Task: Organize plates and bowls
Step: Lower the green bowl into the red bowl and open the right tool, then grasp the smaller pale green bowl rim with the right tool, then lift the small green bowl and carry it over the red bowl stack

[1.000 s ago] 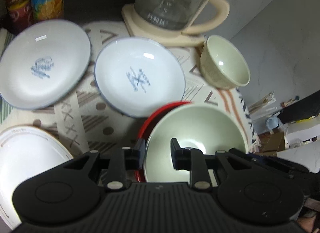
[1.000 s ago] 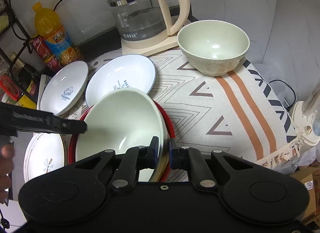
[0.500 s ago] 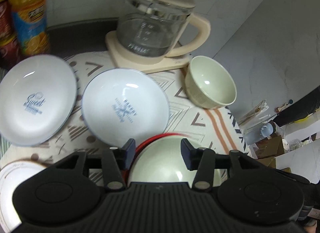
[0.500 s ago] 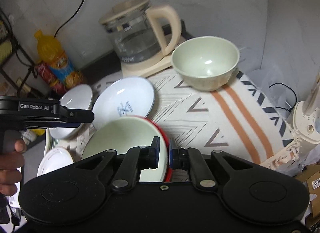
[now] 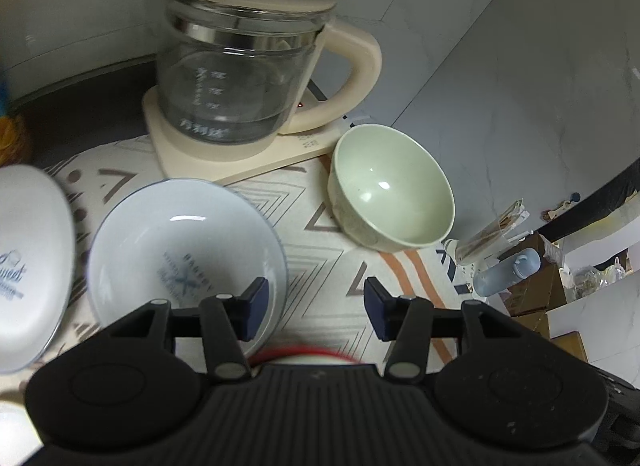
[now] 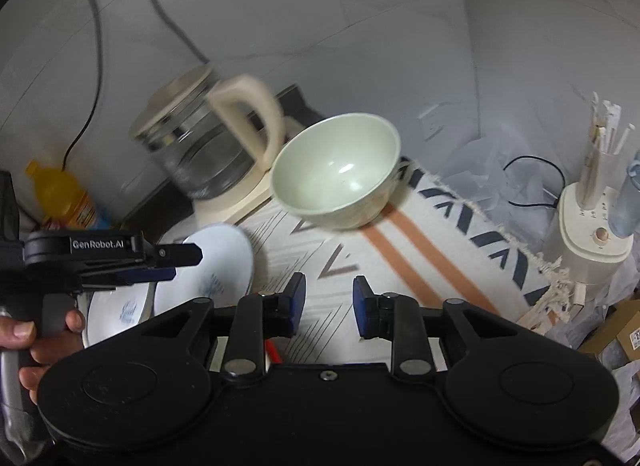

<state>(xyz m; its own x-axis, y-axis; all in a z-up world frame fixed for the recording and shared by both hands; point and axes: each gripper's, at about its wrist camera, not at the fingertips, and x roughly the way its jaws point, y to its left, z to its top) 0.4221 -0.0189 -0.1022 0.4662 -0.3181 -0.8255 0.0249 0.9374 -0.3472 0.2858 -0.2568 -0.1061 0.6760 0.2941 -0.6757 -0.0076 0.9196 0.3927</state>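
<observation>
A pale green bowl (image 5: 390,185) stands on the patterned cloth by the kettle base; it also shows in the right wrist view (image 6: 338,171). Two white plates with blue print lie left of it: one near the middle (image 5: 184,254) and one at the left edge (image 5: 28,262). A red rim (image 5: 304,354) with a pale bowl inside peeks out just under my left gripper (image 5: 314,302), which is open and empty above the cloth. My right gripper (image 6: 328,304) is open and empty, raised above the cloth. The left gripper (image 6: 160,262) shows in the right wrist view above the white plates (image 6: 216,266).
A glass kettle (image 5: 240,77) on a cream base stands at the back. An orange juice bottle (image 6: 60,193) stands at the left by the wall. The cloth's fringed edge (image 6: 548,278) marks the table's right side, with a white appliance (image 6: 592,234) and boxes beyond.
Both grippers let go of the green bowl set in the red plate, opened, and pulled up and back. That bowl has dropped almost out of both views.
</observation>
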